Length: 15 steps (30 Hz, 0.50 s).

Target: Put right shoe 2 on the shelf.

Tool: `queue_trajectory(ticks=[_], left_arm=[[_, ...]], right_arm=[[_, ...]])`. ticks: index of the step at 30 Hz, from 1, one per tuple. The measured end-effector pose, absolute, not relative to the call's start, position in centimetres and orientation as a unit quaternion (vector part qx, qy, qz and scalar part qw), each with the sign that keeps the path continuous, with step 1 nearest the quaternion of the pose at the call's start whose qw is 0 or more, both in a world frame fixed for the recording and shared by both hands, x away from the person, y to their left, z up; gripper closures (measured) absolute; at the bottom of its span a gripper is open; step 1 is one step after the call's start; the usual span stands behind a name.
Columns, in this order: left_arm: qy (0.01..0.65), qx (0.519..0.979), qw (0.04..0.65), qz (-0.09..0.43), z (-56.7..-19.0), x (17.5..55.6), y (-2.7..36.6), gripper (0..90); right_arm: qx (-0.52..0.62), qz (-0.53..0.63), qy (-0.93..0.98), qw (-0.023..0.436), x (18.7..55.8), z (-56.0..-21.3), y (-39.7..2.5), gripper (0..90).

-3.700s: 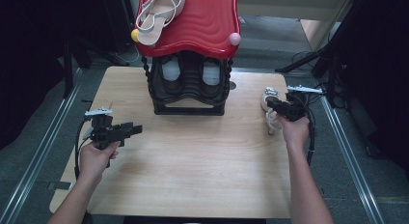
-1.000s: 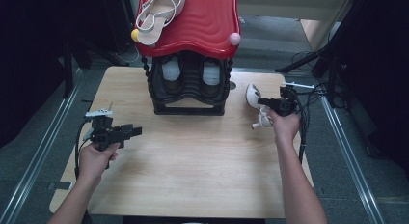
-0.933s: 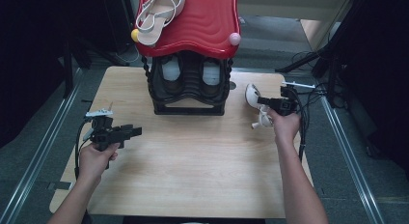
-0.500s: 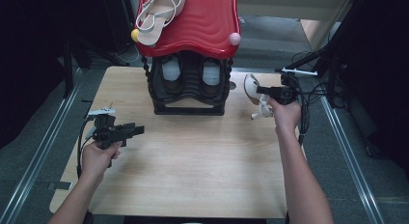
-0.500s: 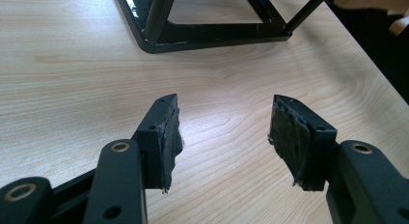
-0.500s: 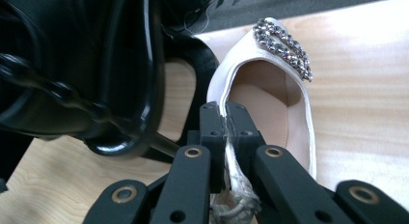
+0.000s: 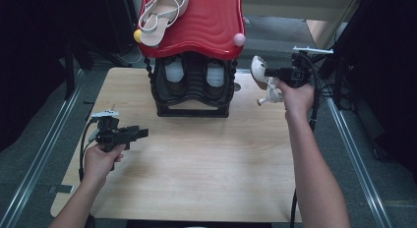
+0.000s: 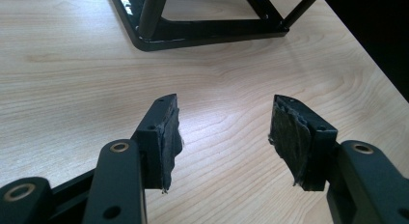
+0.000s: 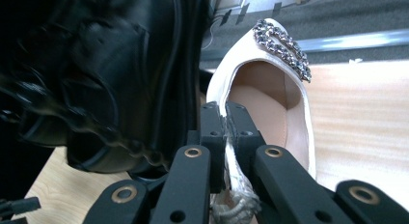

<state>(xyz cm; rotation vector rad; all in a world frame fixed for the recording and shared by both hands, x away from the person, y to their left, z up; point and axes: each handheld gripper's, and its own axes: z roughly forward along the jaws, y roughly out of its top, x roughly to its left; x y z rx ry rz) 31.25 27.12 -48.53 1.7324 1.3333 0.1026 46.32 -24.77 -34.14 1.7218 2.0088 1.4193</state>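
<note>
Whereas a moment ago the white shoe [image 7: 260, 71] hung lower beside the rack [image 7: 193, 85], the right tool [image 7: 269, 73] has now carried it higher, level with the red top shelf [image 7: 206, 21], which suggests a placing there is in hand. Its jaws are closed on the shoe's side wall, the jewelled toe pointing away. The left tool [image 8: 224, 132] rests wide open and empty over the table [image 7: 196, 169]
</note>
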Motion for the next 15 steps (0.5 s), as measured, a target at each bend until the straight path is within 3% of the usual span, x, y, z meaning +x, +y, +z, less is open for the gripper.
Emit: queue_trajectory(ticks=[15], left_arm=[[0.539,0.704,0.461,0.039,-48.5,31.2,27.1,43.8]], right_arm=[[0.554,0.501,0.661,0.073,46.8,-27.2,-23.6,88.7]])
